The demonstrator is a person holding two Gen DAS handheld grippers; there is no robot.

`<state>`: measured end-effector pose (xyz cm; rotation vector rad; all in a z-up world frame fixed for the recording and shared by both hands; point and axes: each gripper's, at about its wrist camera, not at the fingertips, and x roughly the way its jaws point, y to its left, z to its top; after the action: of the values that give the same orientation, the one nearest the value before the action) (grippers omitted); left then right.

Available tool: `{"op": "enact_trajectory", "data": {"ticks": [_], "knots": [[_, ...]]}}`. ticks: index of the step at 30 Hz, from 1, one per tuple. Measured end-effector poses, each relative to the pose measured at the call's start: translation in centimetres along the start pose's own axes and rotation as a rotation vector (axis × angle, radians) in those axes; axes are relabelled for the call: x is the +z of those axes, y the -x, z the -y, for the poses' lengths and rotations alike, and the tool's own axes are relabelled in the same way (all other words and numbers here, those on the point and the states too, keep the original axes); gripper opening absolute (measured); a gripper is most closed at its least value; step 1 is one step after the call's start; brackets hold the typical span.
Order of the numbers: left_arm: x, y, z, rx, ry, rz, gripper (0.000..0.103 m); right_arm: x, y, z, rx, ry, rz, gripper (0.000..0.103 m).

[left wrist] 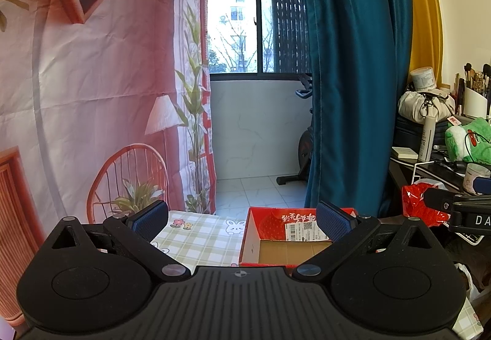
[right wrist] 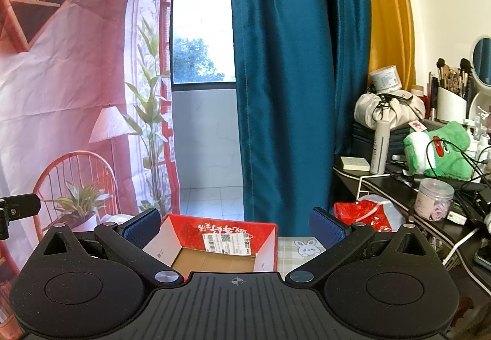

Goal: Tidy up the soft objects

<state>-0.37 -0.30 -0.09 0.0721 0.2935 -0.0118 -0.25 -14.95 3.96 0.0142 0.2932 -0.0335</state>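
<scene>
- Both grippers are hovering level above the table: the left gripper is holding its jaws spread wide with nothing between the blue pads, and the right gripper is doing the same.
- Just beyond the fingertips, a red cardboard box is sitting open on a green checked tablecloth printed with rabbits; its brown floor is showing bare, and a white shipping label is sticking to the inside of the far wall.
- Right of the box, a crumpled red plastic bag is lying at the edge of a dark side table.
- Farther back on that side table, a green plush toy is resting among cables, jars, a white spray bottle and a beige drawstring pouch, well apart from the box and from either gripper.
- Behind everything, a teal curtain is hanging beside a pink printed backdrop, with a window showing between them.
</scene>
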Motion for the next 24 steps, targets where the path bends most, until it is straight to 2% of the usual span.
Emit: {"op": "enact_trajectory", "data": {"ticks": [24], "knots": [[-0.09, 0.03, 0.02, 0.001, 0.003, -0.006, 0.103, -0.05, 0.02, 0.19, 0.000, -0.002, -0.001, 0.103]]}}
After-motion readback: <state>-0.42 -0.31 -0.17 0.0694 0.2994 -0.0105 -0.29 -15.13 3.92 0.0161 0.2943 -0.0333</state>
